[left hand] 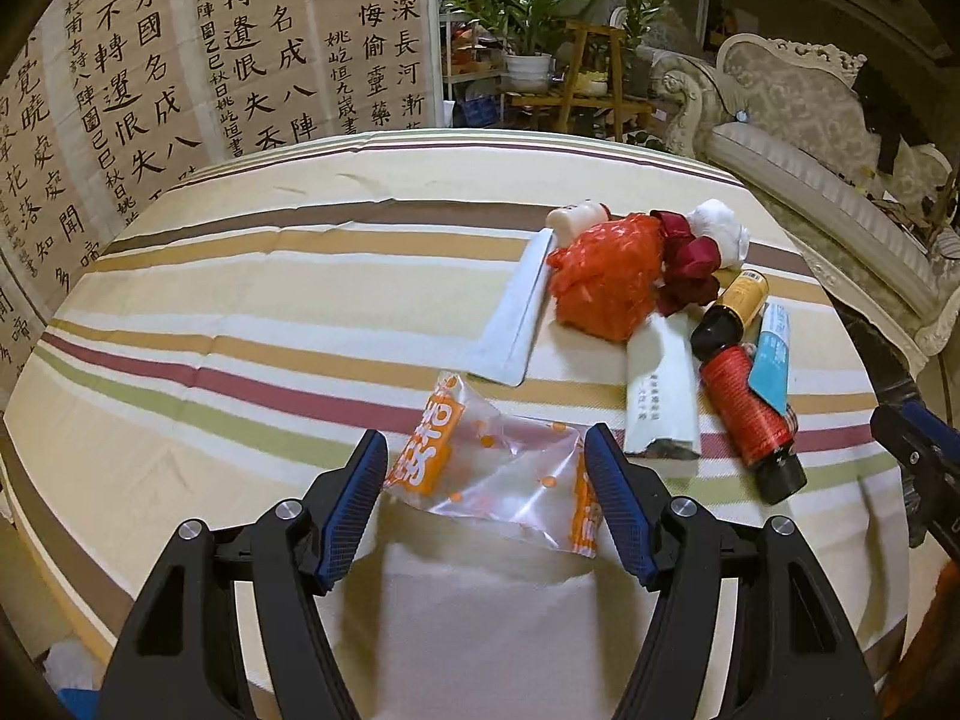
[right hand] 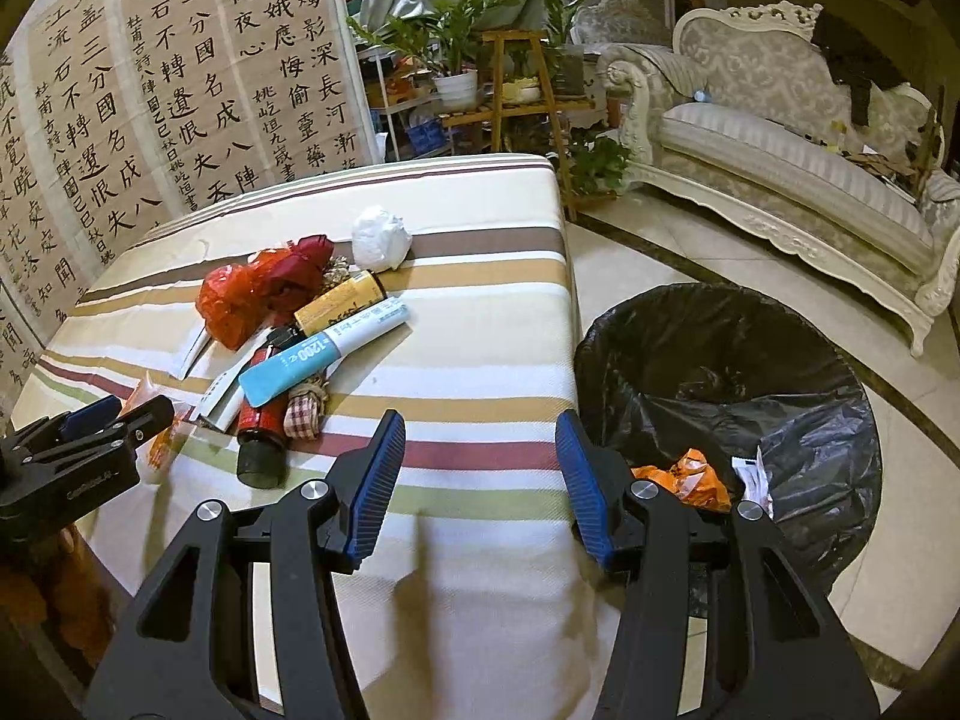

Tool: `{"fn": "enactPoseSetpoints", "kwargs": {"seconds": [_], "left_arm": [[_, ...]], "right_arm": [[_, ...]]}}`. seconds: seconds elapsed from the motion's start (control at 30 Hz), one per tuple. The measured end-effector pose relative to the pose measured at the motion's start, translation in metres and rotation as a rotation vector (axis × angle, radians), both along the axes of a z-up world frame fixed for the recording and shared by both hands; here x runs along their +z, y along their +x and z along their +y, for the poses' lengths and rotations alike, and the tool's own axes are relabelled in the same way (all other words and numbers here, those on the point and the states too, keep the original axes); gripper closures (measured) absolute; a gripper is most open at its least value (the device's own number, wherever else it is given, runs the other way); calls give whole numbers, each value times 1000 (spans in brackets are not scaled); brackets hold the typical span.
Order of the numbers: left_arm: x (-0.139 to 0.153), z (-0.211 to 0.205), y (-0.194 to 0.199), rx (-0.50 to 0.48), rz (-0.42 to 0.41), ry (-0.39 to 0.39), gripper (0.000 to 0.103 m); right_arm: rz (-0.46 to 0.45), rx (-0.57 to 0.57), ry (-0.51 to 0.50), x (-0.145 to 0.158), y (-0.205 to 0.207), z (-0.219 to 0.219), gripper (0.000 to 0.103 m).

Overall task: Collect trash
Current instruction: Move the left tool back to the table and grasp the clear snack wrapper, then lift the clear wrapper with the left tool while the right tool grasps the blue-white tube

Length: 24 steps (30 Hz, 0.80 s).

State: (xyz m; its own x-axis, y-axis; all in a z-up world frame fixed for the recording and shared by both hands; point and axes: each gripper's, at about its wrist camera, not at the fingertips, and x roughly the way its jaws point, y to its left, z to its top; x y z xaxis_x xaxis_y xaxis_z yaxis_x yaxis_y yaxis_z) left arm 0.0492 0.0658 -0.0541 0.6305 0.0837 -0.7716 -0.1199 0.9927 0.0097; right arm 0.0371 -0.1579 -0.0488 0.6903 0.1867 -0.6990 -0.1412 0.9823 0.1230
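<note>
Your left gripper (left hand: 485, 480) is wide open, straddling the clear orange-printed wrapper (left hand: 498, 468); close on it next. Your right gripper (right hand: 480, 483) is open, empty, beside the black-lined bin (right hand: 798, 396).

A trash heap (right hand: 288, 330) lies on the table (right hand: 468, 360), a wrapper (left hand: 486, 468) before it. The lined bin (right hand: 726, 384) stands on the floor right of the table, a sofa (right hand: 780, 144) behind.

The blue-white tube (right hand: 324, 354) reads "1200"; calligraphy sheets (right hand: 180, 90) show "三分國".
</note>
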Motion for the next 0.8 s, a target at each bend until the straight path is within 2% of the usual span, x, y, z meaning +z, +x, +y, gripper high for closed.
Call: {"fn": "enactPoseSetpoints", "kwargs": {"seconds": [0.13,0.23,0.3,0.5,0.7,0.73,0.8], "left_arm": [[6,2,-5,5,-24,-24,36],[12,2,-8,12,-42,-43,26],[14,2,-10,19,-43,-54,25],[2,-1,-6,22,-11,-12,23],[-7,1,3,-2,42,-31,23],[-8,1,4,-8,50,-43,30],[-8,2,2,-16,46,-47,35]], "right_arm": [[0,7,-1,0,0,3,52],[-2,7,1,0,-1,3,52],[0,7,3,-1,-1,3,52],[5,14,10,-2,-2,3,52],[8,15,19,-3,-2,2,51],[9,15,20,-4,-2,2,51],[11,16,19,-4,-2,2,51]]}}
